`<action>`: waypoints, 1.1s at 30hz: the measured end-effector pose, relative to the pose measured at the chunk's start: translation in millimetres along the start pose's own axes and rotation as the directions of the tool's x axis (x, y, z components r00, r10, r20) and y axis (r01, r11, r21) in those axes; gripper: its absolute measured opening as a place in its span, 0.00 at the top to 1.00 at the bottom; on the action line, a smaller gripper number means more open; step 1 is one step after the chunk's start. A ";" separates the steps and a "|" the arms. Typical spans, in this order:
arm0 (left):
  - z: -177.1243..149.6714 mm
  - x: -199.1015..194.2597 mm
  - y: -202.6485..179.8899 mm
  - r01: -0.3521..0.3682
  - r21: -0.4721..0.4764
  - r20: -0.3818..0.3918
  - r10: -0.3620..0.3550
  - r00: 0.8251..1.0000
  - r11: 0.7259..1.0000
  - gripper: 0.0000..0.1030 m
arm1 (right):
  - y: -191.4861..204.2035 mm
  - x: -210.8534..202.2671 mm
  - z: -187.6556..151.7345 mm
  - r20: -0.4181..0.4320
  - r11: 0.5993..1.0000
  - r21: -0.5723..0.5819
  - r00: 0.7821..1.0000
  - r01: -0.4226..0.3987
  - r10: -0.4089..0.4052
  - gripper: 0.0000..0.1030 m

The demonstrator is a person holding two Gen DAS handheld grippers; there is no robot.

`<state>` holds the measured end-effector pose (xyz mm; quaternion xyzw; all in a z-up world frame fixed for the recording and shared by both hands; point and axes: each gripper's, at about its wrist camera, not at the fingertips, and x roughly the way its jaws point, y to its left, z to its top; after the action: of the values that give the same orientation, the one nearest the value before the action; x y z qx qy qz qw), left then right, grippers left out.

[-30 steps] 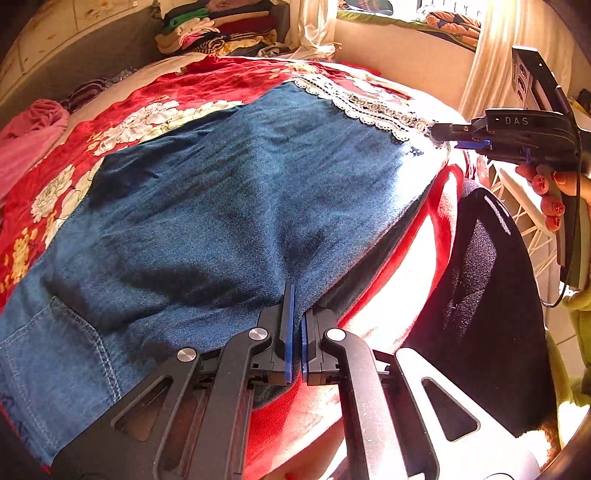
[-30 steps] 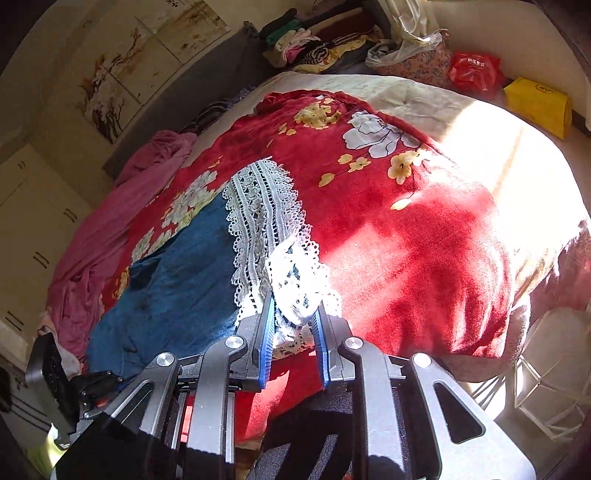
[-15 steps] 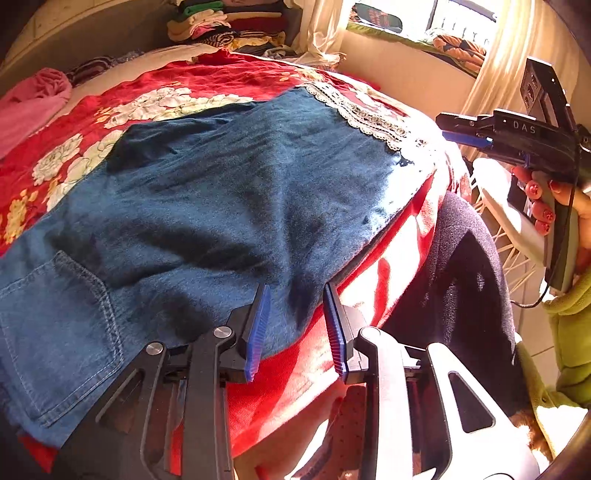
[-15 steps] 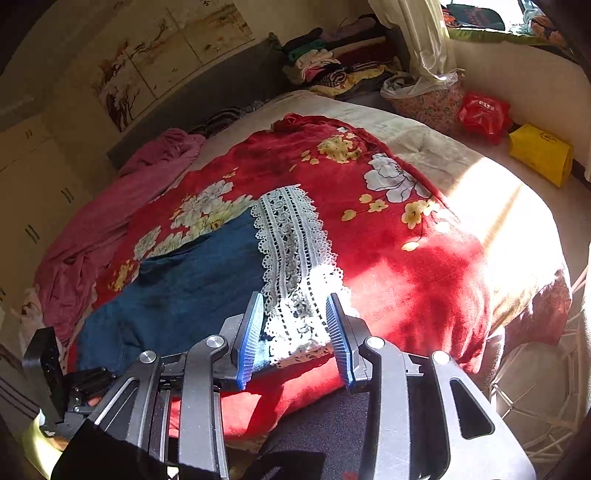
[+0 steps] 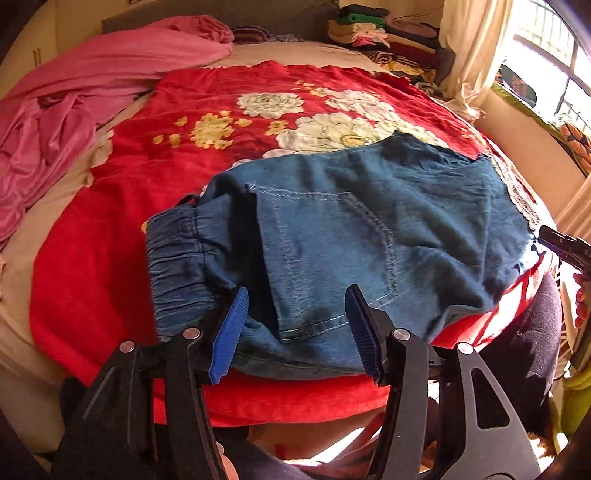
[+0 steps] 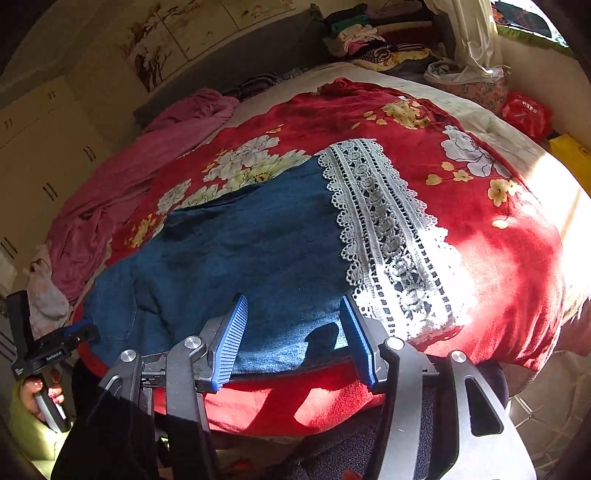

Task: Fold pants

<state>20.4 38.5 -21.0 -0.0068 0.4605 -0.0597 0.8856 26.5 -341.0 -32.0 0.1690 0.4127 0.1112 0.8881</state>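
Blue denim pants [image 5: 369, 221] lie folded lengthwise on a red floral blanket [image 5: 184, 110]. The elastic waistband [image 5: 177, 251] and a back pocket are at the left end. At the right end is the white lace hem [image 6: 388, 240]. My left gripper [image 5: 295, 328] hovers over the near edge by the pocket, its jaws opening and its pads clear of the cloth. Over the near edge of the leg [image 6: 240, 258], just left of the lace, my right gripper [image 6: 293, 336] is opening too, holding nothing. Each view shows the other gripper at its edge: the left gripper [image 6: 85, 330], the right gripper [image 5: 546, 236].
A pink sheet [image 5: 74, 92] is bunched at the bed's far left. Stacked clothes [image 5: 376, 33] and a curtain [image 5: 469, 48] stand behind the bed. A red bag [image 6: 528, 114] and a yellow bag [image 6: 572, 151] lie beyond the far side. The person's dark-clad leg [image 5: 524, 332] presses against the near bed edge.
Both grippers let go and opened: the left released the denim's folded edge and slid left to the waistband end. The right released the lace hem and shifted slightly left.
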 end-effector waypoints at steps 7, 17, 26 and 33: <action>10.9 23.6 28.0 -0.107 -0.032 0.016 0.108 0.994 0.994 0.55 | -14.5 10.4 -6.9 -0.028 0.999 0.036 1.000 0.004 -0.003 0.47; 18.9 -24.2 10.8 -0.083 -0.019 0.100 0.084 0.991 0.996 0.43 | -15.5 -15.1 0.0 0.040 1.000 0.008 0.999 -0.015 0.015 0.40; 94.3 -13.1 -88.5 0.056 0.249 0.146 -0.095 0.985 0.967 0.26 | -42.2 -27.7 54.2 0.135 0.999 0.039 0.991 0.018 -0.023 0.37; 132.6 42.4 -139.4 0.072 0.387 0.078 -0.110 0.991 0.919 0.20 | -48.7 -8.2 92.9 0.107 0.998 -0.032 0.993 0.057 -0.054 0.36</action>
<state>138.9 -110.3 30.2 0.1418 0.3949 -0.1891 0.8878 95.7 -407.9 10.5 0.1476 0.3674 0.0845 0.9144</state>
